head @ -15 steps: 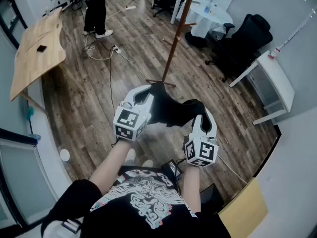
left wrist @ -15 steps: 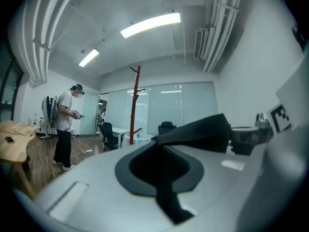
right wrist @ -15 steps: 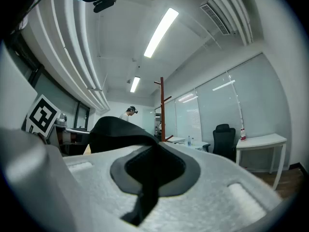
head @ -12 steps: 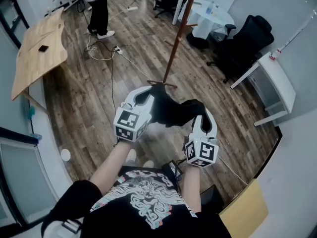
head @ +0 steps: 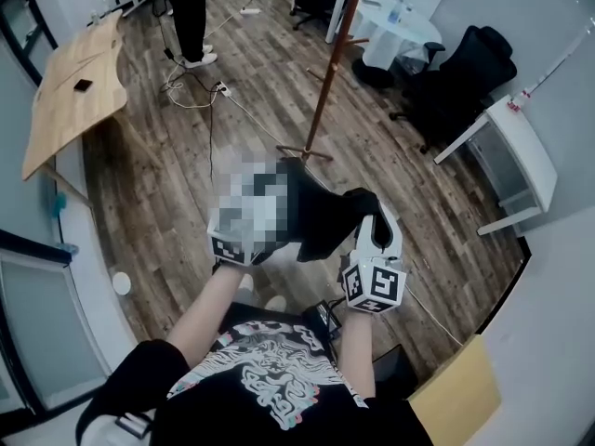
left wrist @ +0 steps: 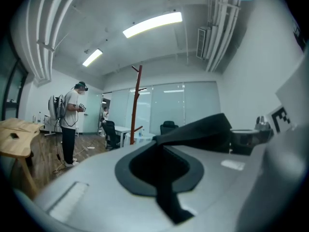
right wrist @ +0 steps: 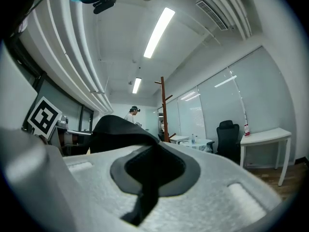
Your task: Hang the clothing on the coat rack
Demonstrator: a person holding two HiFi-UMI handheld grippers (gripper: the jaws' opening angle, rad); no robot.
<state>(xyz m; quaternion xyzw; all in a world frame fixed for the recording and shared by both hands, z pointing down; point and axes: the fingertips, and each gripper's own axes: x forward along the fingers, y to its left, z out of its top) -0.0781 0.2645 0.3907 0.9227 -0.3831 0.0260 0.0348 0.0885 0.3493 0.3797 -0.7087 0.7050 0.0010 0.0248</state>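
A black garment [head: 321, 214] hangs stretched between my two grippers, in front of my chest. My left gripper [head: 277, 179] is shut on its left end, and the black cloth [left wrist: 164, 170] shows pinched in the closed jaws. My right gripper [head: 367, 204] is shut on the other end, with cloth [right wrist: 145, 175] clamped in its jaws too. The brown wooden coat rack [head: 331, 68] stands on the floor a few steps ahead, its base [head: 303, 152] just beyond the garment. The rack's pole [left wrist: 137, 105] and pegs [right wrist: 164, 111] appear upright in both gripper views.
A wooden table [head: 72, 91] stands at the left. A person [head: 189, 12] stands at the far back by floor cables [head: 200, 100]. Black office chairs [head: 460, 77] and white desks [head: 516, 151] line the right. A round white table [head: 395, 31] sits behind the rack.
Both grippers stay shut on the garment and have drifted slightly; the cloth sags a little lower between them. The rack has not moved.
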